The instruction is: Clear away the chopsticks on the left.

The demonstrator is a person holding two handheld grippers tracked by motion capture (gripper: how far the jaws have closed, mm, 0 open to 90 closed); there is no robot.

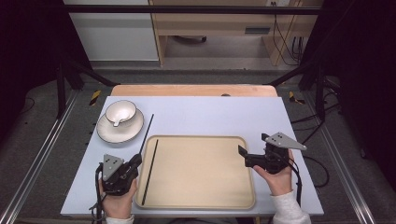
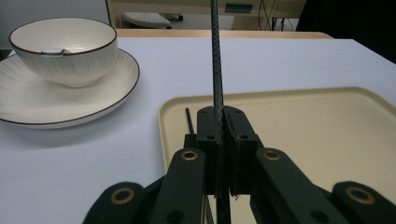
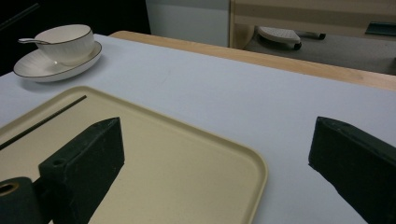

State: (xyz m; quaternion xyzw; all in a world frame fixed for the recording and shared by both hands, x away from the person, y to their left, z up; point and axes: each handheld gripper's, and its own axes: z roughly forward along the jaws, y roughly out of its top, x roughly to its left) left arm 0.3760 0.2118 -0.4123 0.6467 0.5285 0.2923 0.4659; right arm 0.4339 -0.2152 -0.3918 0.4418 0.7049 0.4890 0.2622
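Left gripper (image 1: 136, 161): lower left of the high view, held in the left hand (image 1: 117, 205), forearm entering from the bottom edge, jaws pointing up and slightly right. In the left gripper view the 2 jaws are clamped together on a thin black rod (image 2: 216, 56).

Right gripper (image 1: 242, 151): right of centre in the high view, held in the right hand (image 1: 279, 179), light sleeve at the bottom edge, jaws pointing left. In the right gripper view its 2 jaws stand wide apart, nothing between them.
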